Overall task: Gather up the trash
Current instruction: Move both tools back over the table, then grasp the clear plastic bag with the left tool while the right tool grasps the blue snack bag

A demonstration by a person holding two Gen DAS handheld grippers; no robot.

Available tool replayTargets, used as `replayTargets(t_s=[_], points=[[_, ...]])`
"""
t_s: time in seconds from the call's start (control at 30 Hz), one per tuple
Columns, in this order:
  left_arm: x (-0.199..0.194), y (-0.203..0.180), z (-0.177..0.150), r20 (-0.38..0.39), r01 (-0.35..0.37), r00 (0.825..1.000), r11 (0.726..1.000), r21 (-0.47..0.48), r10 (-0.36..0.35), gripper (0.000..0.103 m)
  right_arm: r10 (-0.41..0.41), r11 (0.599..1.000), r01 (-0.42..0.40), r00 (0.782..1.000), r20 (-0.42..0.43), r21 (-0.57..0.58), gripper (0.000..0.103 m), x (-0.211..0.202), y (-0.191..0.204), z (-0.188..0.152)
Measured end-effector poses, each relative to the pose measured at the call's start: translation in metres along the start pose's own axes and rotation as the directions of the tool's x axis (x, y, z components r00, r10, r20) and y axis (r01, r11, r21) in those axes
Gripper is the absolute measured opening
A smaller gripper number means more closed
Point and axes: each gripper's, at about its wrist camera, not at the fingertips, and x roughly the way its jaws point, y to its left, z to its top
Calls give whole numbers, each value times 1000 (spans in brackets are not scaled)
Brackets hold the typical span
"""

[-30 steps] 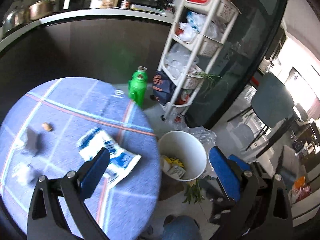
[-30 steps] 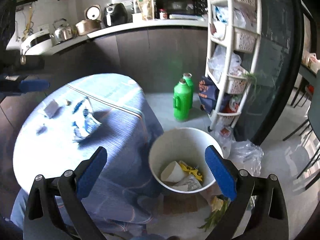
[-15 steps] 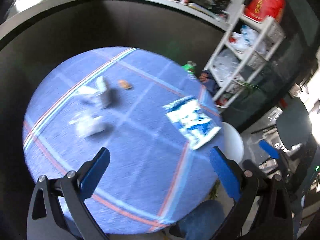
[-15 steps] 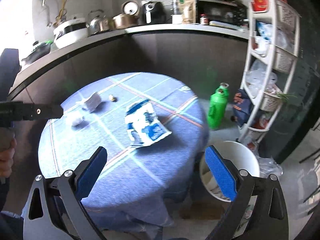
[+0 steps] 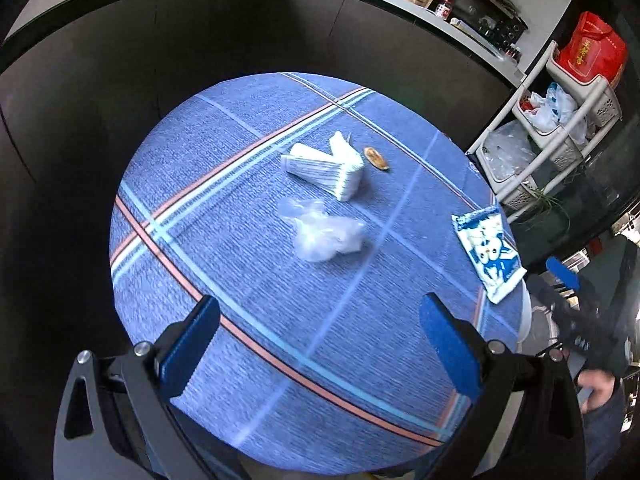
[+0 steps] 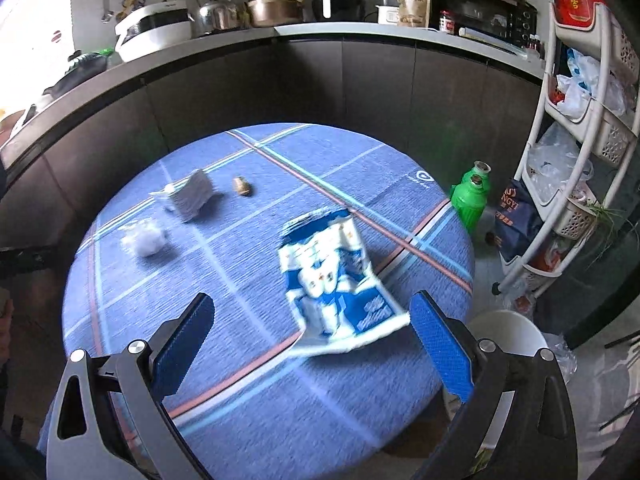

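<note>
Trash on tabletop (image 5: 248, 280): blue-white wrapper (image 6: 336, 276), crumpled plastic (image 5: 324, 234), paper stack (image 5: 328, 168). Left hand-held gripper (image 5: 320, 344) & right hand-held gripper (image 6: 312, 344) both wide, empty, hovering above.

A woven, matt blue cloth with thin stripes covers the round table (image 5: 248, 264). On it lie a crumpled clear plastic bag (image 5: 324, 232), filmy and faintly shiny, a stack of white paper napkins (image 5: 332, 168), and a glossy blue-and-white printed wrapper (image 6: 336, 280). The gripper fingers (image 6: 440, 348) carry textured blue pads on matt black arms with bright metal screws. Beside the table stand a smooth white plastic bin (image 6: 508, 332) and a shiny green plastic bottle (image 6: 470, 200). On the counter, a polished metal kettle (image 6: 214, 10) gleams.
</note>
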Motion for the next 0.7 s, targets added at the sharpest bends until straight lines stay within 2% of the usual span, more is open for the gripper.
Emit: replayTargets(t_s=[0.2, 0.3, 0.4, 0.47, 0.5, 0.57, 0.6, 0.67, 0.7], points=[[23, 6, 15, -22, 11, 1000, 1000, 13, -11, 99, -21, 999, 23, 998, -61, 26, 94, 37, -22, 9], [39, 10, 24, -47, 63, 997, 998, -13, -63, 92, -14, 999, 17, 997, -73, 42, 94, 47, -27, 6], [54, 16, 31, -74, 107, 991, 992, -61, -111, 89, 36, 997, -29, 994, -100, 73, 91, 55, -27, -2], [61, 17, 35, -81, 111, 990, 991, -74, -117, 86, 42, 997, -35, 993, -112, 67, 76, 57, -23, -7], [64, 17, 37, -82, 110, 990, 991, -75, -116, 85, 43, 997, -36, 992, -118, 65, 65, 58, -21, -10], [66, 15, 38, -83, 105, 990, 992, -70, -110, 81, 48, 996, -40, 994, -102, 78, 58, 53, -18, -14], [66, 14, 37, -85, 102, 991, 992, -68, -108, 78, 47, 996, -39, 994, -100, 83, 36, 52, -17, -15], [71, 12, 38, -92, 96, 991, 994, -60, -101, 75, 38, 995, -29, 995, -96, 95, 29, 49, -15, -19], [73, 10, 39, -97, 91, 991, 994, -55, -96, 72, 44, 994, -35, 995, -92, 99, 21, 47, -14, -21]])
